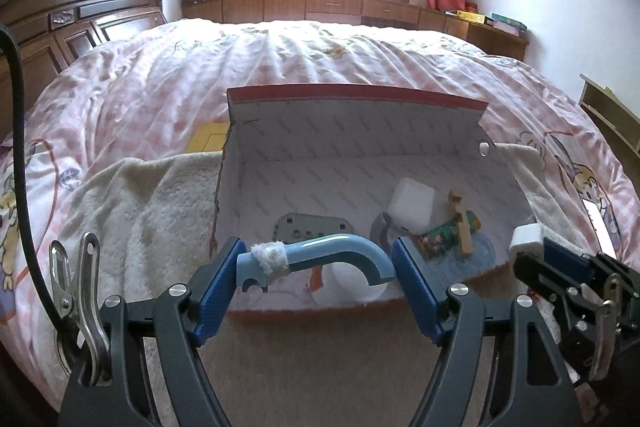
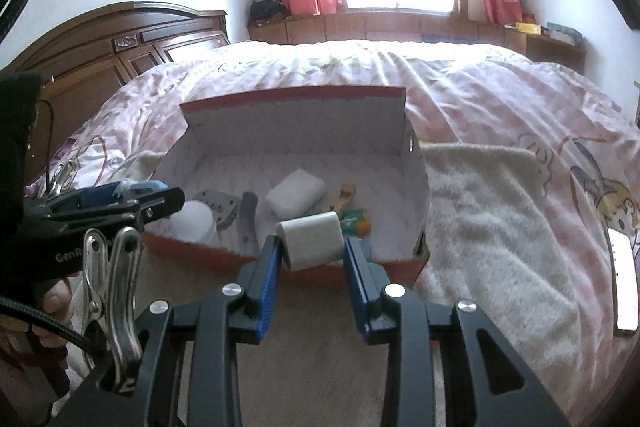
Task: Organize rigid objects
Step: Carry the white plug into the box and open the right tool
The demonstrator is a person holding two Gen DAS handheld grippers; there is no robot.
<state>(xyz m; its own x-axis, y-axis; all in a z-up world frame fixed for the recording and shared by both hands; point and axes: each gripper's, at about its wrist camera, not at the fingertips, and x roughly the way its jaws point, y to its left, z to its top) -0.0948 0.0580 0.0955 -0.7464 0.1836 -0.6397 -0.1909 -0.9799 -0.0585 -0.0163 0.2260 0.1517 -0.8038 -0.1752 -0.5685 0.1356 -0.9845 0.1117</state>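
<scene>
The left gripper clamps a stiff, light-looking blue hook end to end; the glossy curve may slip. The right gripper pinches a small white block across flat sides. Both hang over the box.

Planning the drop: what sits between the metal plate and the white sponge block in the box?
A grey curved piece lies between metal plate and sponge block, right wrist view.
</scene>
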